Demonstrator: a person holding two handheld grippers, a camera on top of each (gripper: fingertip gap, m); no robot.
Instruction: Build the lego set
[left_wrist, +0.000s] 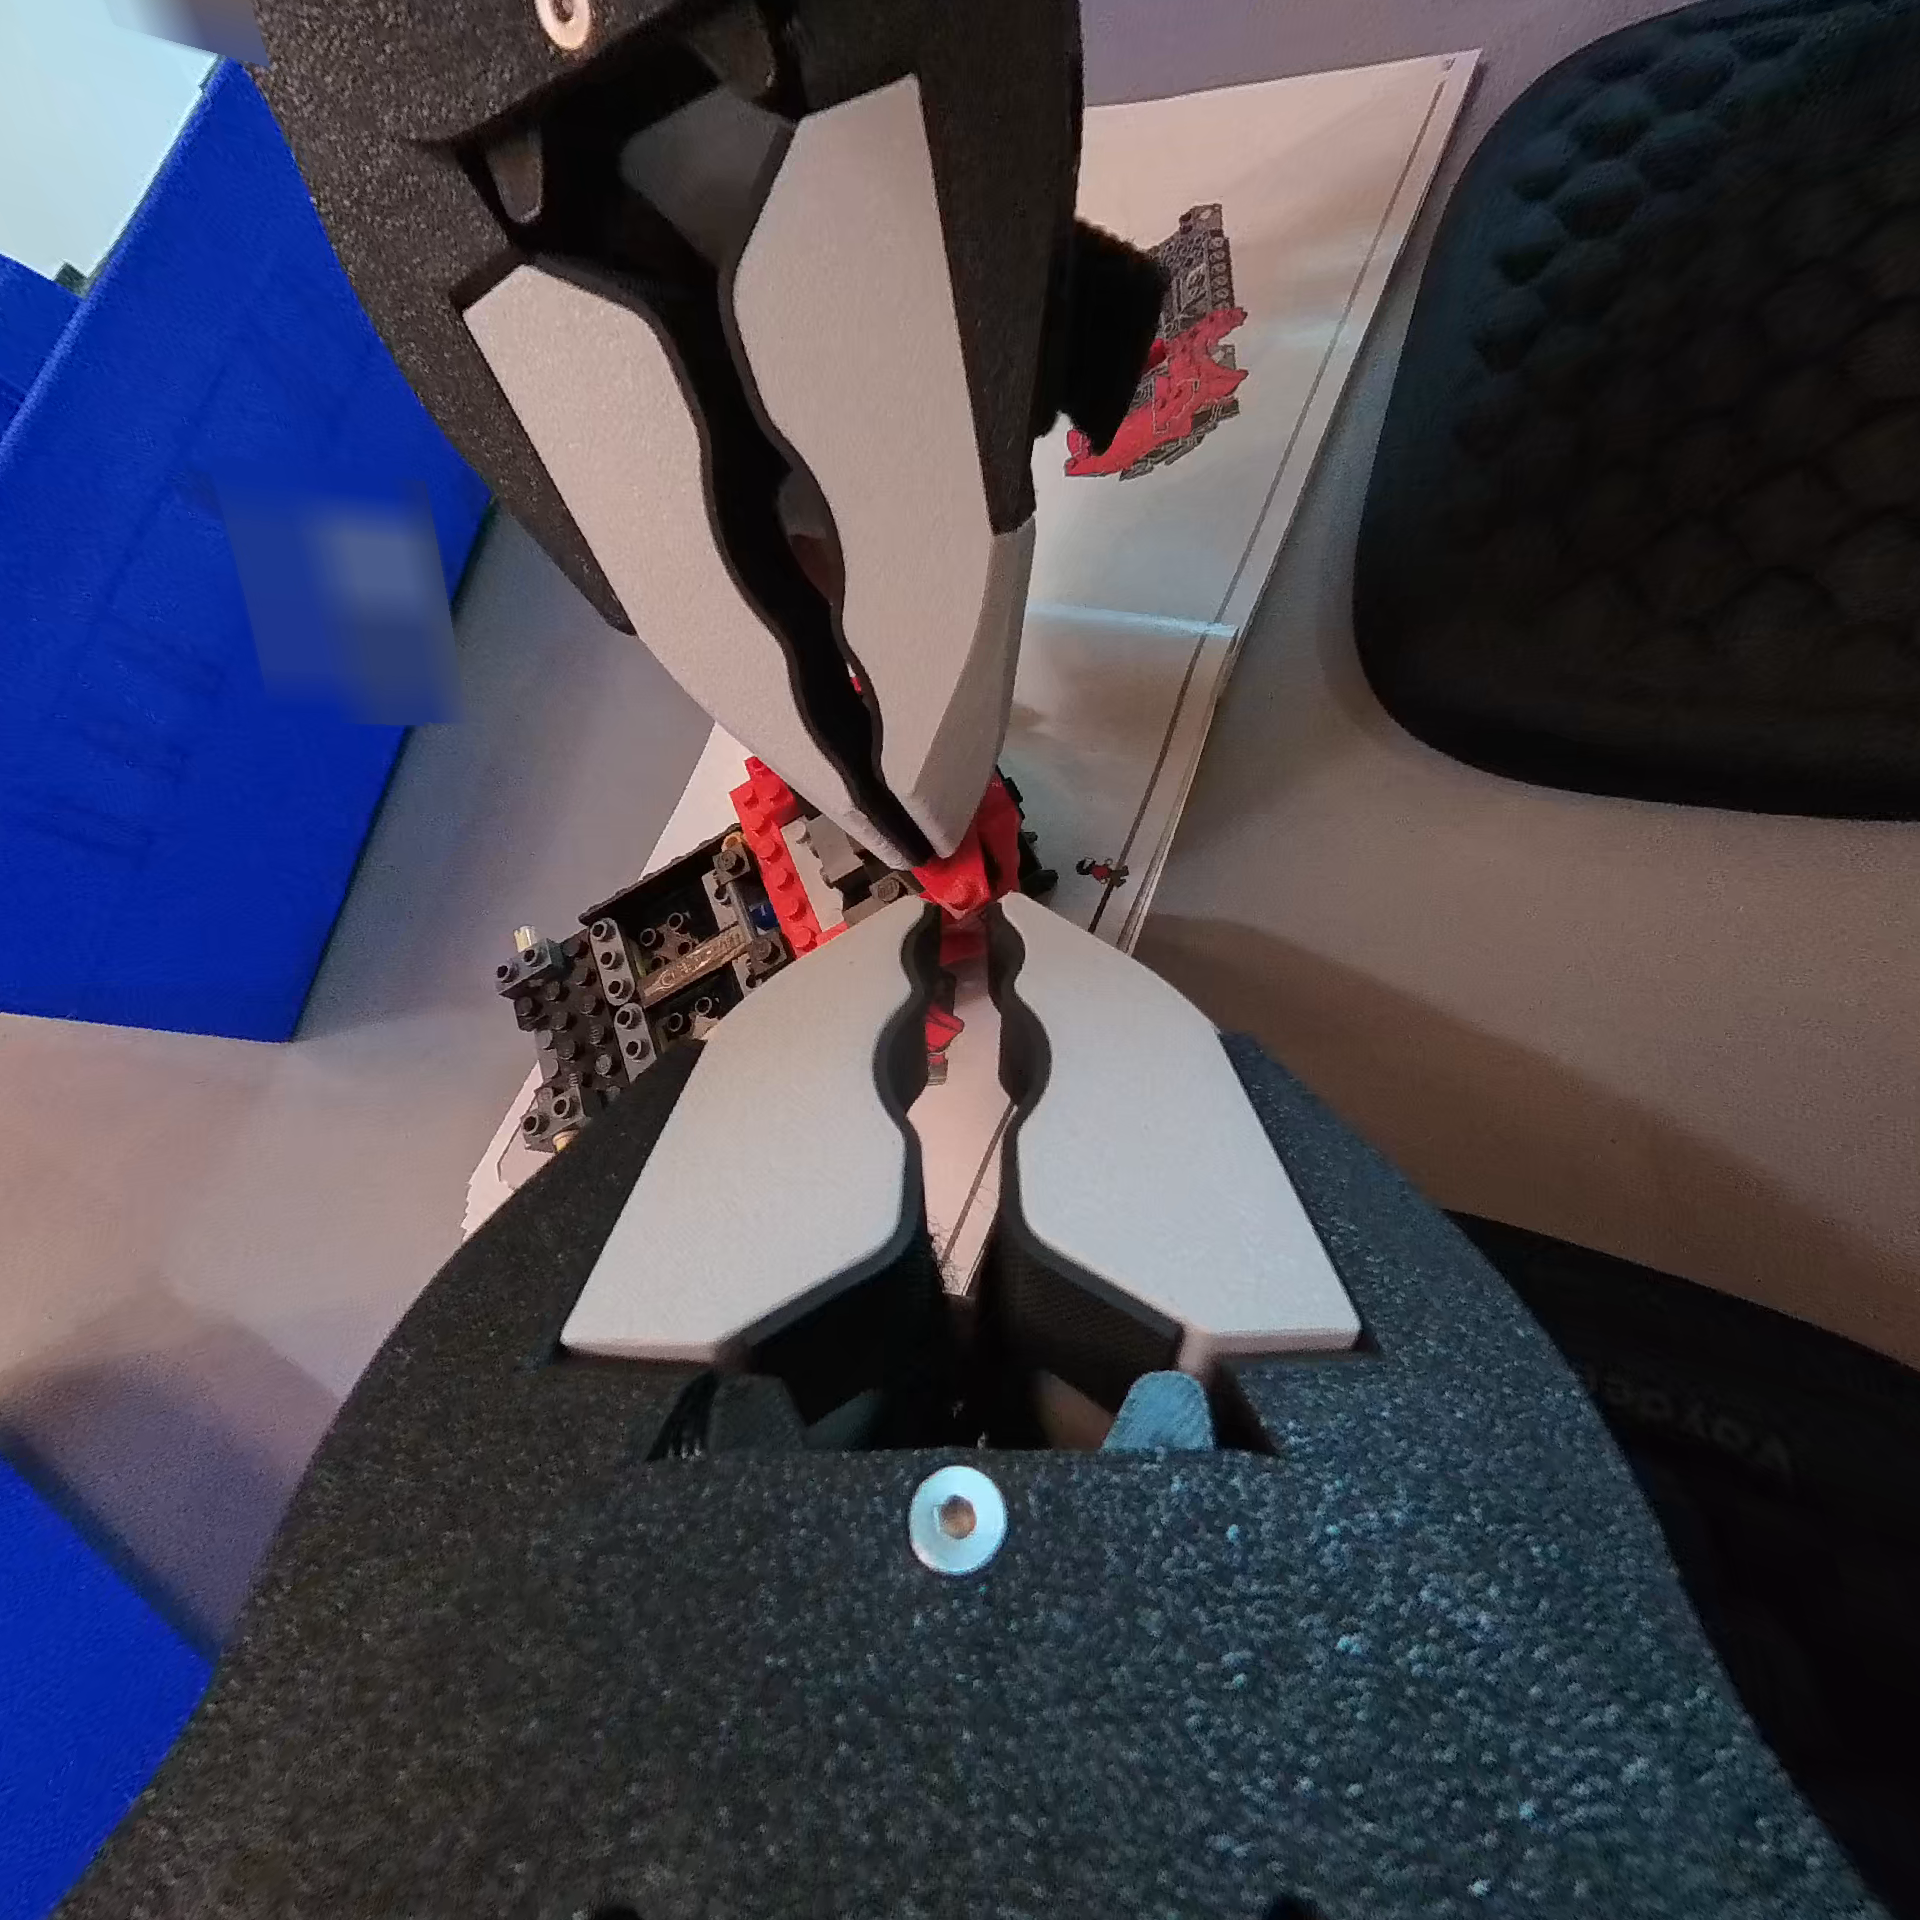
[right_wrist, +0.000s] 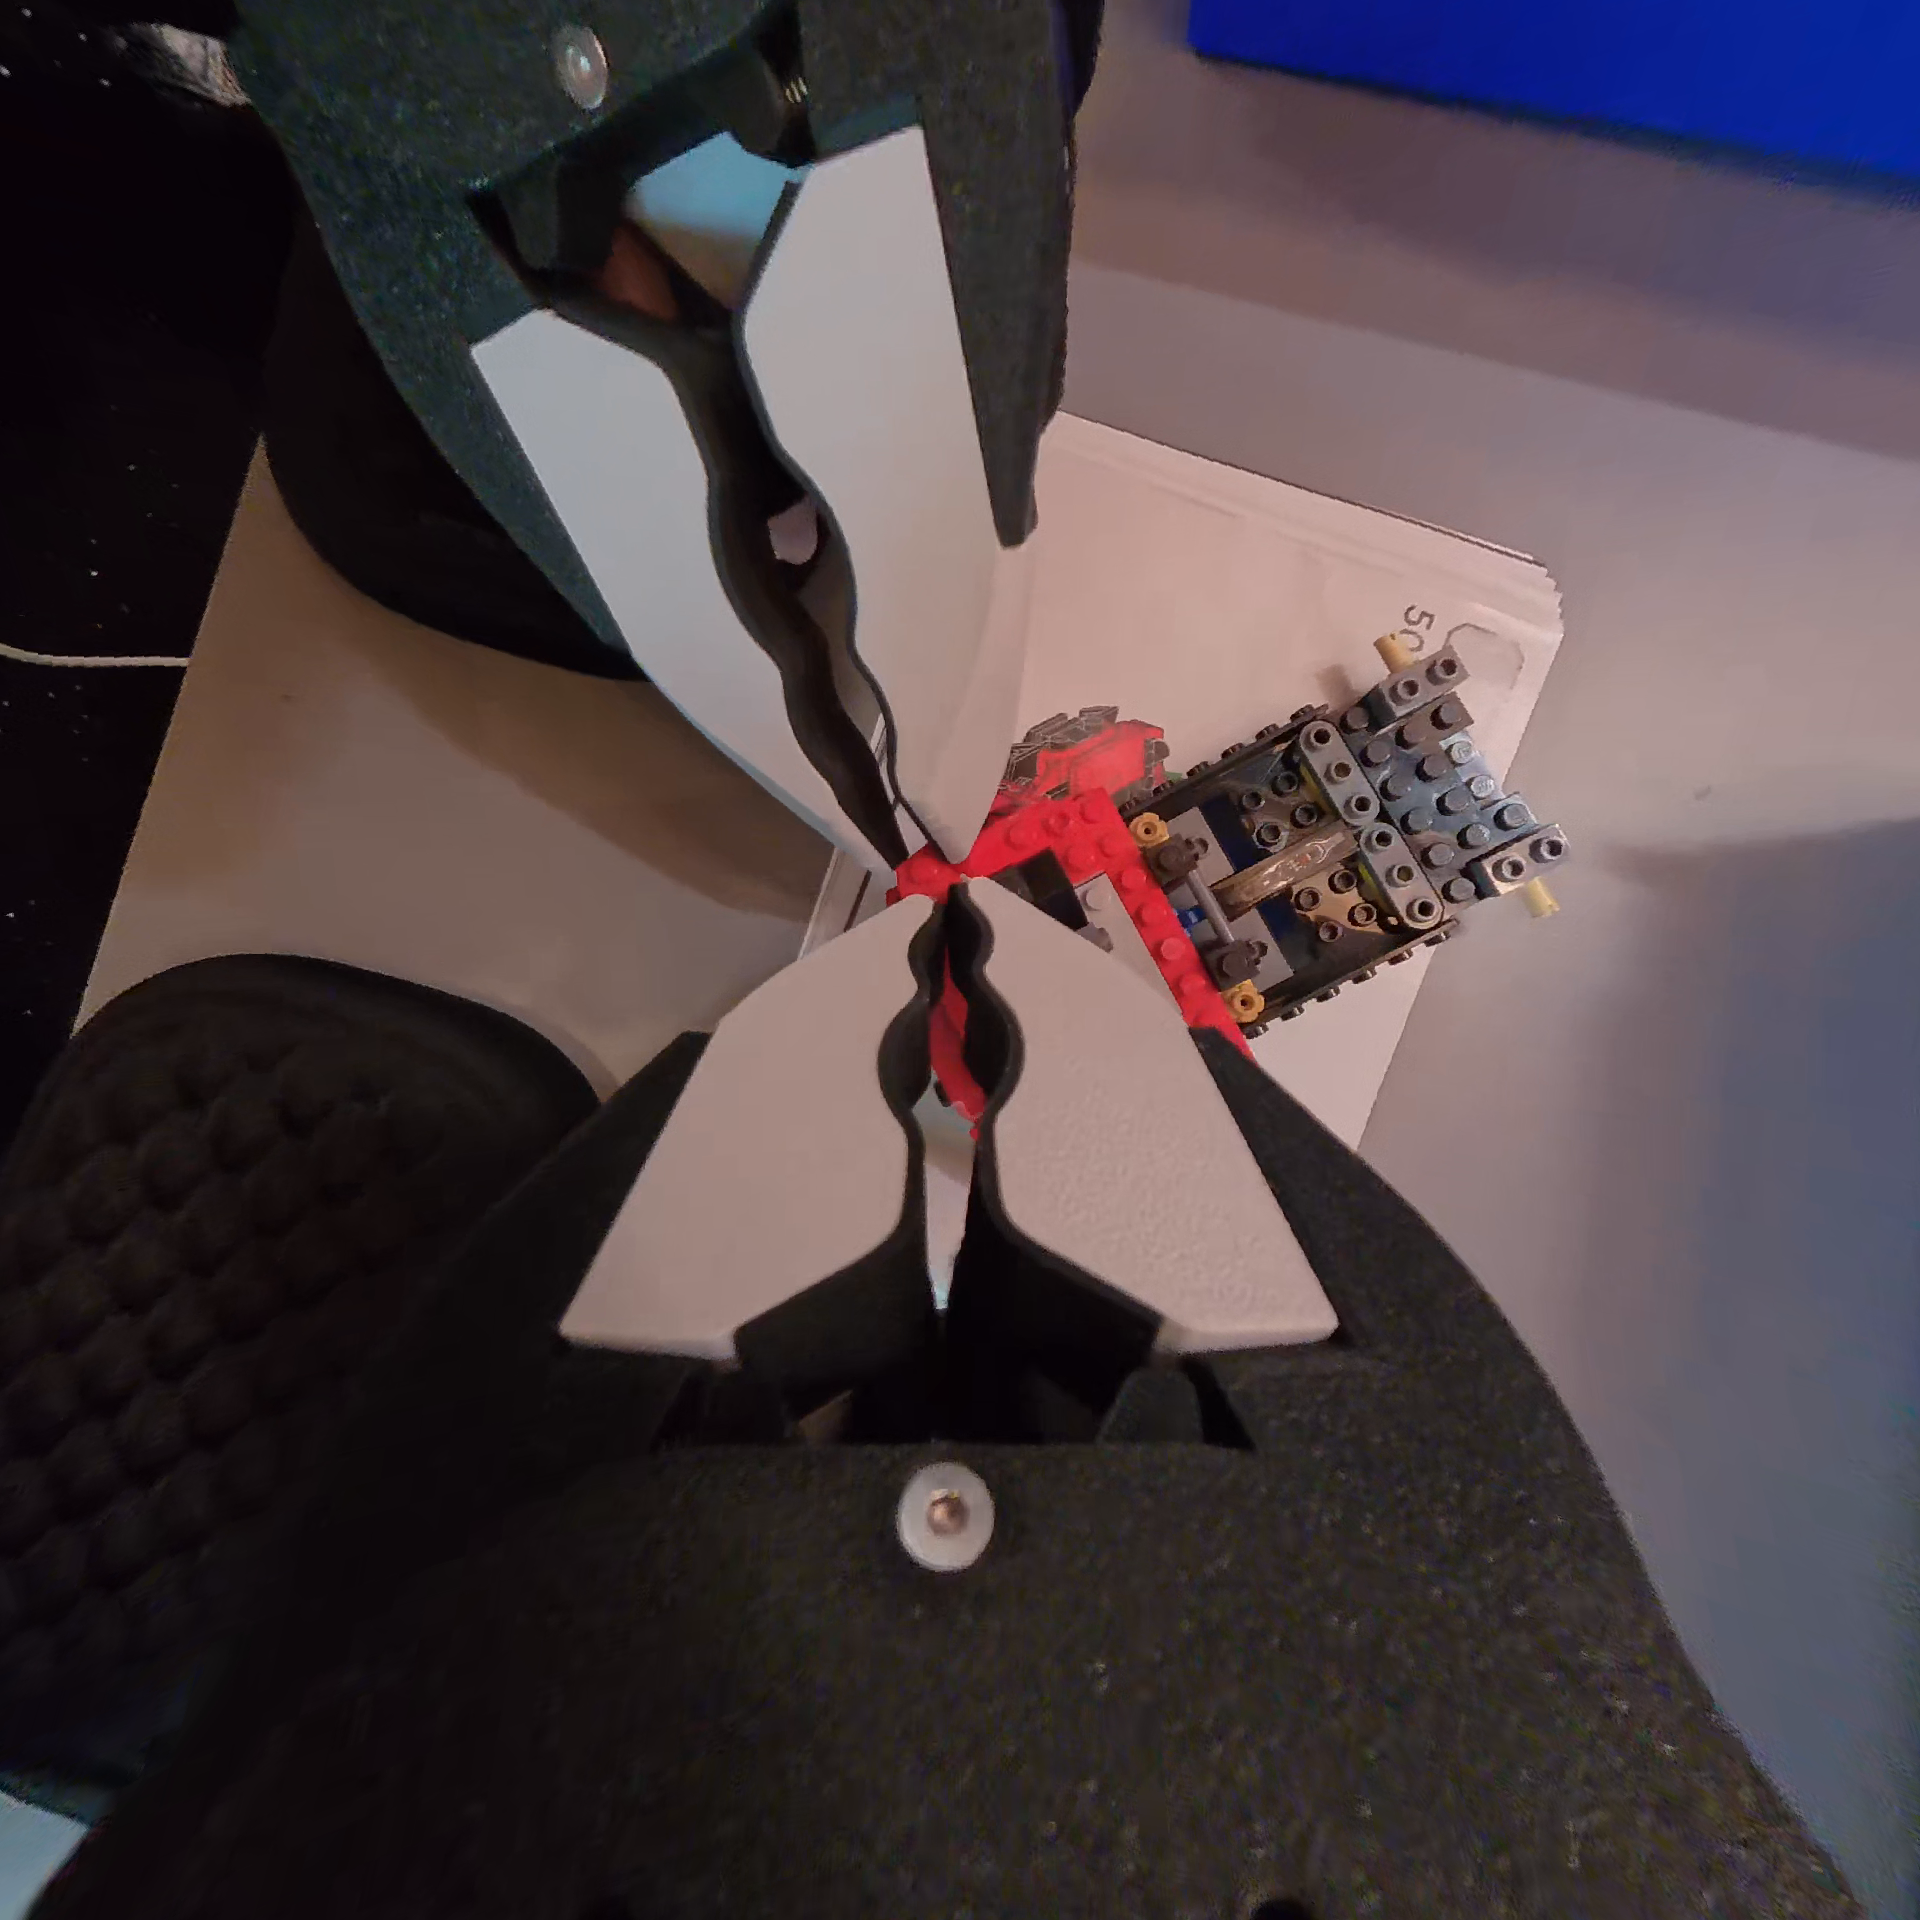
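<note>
A partly built lego model (left_wrist: 644, 977) of black and grey pieces with a red front frame lies on an open instruction booklet (left_wrist: 1195, 520). It also shows in the right wrist view (right_wrist: 1351, 862), on the booklet (right_wrist: 1299, 582). My left gripper (left_wrist: 961, 920) is shut on a red piece (left_wrist: 961, 883) at the model's front end. My right gripper (right_wrist: 956, 899) is shut on the same red piece (right_wrist: 935, 868) from the opposite side. The two grippers meet tip to tip; each shows in the other's view, the right gripper (left_wrist: 920, 847) and the left gripper (right_wrist: 914, 836).
A black dimpled cushion (left_wrist: 1662, 416) lies beside the booklet; it also shows in the right wrist view (right_wrist: 208, 1195). Blue bins (left_wrist: 187, 623) stand on the far side of the model, one also in the right wrist view (right_wrist: 1558, 73). The grey table (right_wrist: 1662, 1039) surrounds the booklet. My left and right fingertips are right by each other.
</note>
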